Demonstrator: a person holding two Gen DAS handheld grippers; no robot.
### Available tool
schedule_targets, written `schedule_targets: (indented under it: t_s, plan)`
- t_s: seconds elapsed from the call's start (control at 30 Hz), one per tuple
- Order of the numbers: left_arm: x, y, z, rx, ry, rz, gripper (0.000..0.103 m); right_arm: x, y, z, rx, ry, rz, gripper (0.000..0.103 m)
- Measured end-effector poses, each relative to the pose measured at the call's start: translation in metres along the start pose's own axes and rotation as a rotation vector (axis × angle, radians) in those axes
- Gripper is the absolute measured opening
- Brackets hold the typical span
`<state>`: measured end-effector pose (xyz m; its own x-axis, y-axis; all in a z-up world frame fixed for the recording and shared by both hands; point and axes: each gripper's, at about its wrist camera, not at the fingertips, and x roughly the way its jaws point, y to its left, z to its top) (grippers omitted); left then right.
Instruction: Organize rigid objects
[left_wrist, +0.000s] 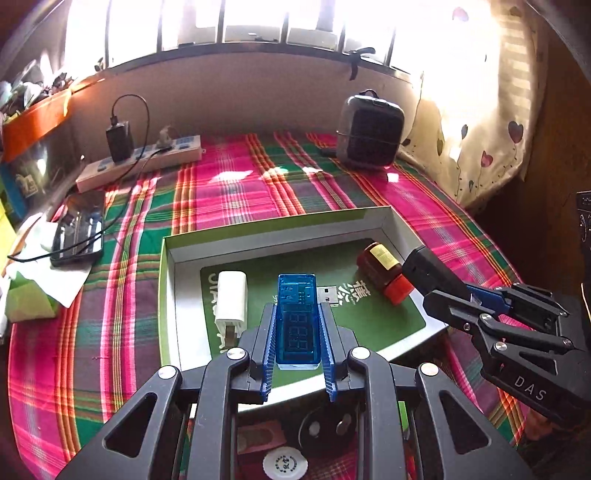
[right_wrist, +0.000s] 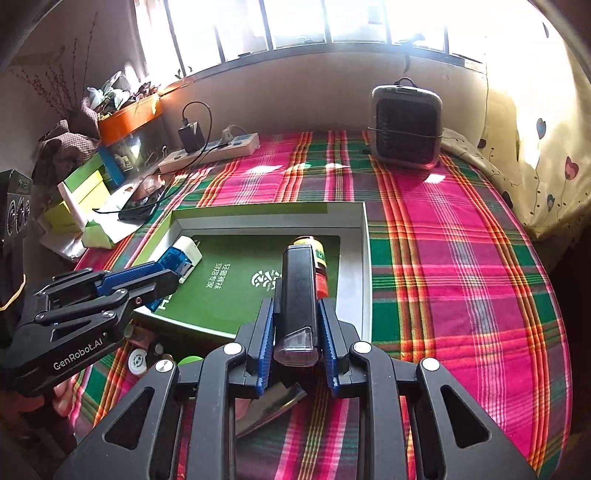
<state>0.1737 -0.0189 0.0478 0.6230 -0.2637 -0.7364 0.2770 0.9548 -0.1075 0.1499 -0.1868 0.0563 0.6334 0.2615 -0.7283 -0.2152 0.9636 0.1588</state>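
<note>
the left gripper (left_wrist: 297, 325) is found pinched on a blue usb meter (left_wrist: 297, 321), the blue pads pressed against its two long sides, with the meter's long axis running straight forward along the fingers and its metal plug end pointing away toward the far wall of the tray. the meter is held over the near left part of the open box tray (left_wrist: 280, 219), whose green card floor is visible beneath it; whether it touches the floor cannot be told. a white charger (left_wrist: 231, 301) lies in the tray just beside the meter, on its left, its long axis roughly parallel to it. the right gripper (right_wrist: 296, 325) is found pinched on a black bar-shaped device (right_wrist: 298, 295), likewise aligned forward along the fingers, over the near right part of the tray. a brown bottle with a red cap (left_wrist: 384, 271) lies on its side in the tray directly ahead of the black device and very close to its tip. it is judged that each held item is already over the tray, so the coming placement turns on lowering along the present axis: the left item beside the charger, the right item short of or beside the bottle, where contact is the likely fault.
</note>
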Motion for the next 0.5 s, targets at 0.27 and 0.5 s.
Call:
schedule_targets:
  t_s: [0.27,0.5]
  plan:
    - [0.021,0.007,0.014,-0.008,0.022,0.0,0.021,0.022,0.005,0.011,-0.014,0.028,0.024,0.025]
    - [0.039,0.012,0.021,-0.013,0.046,0.007,0.021,0.04,0.007,0.015,-0.011,0.057,0.049,0.025]
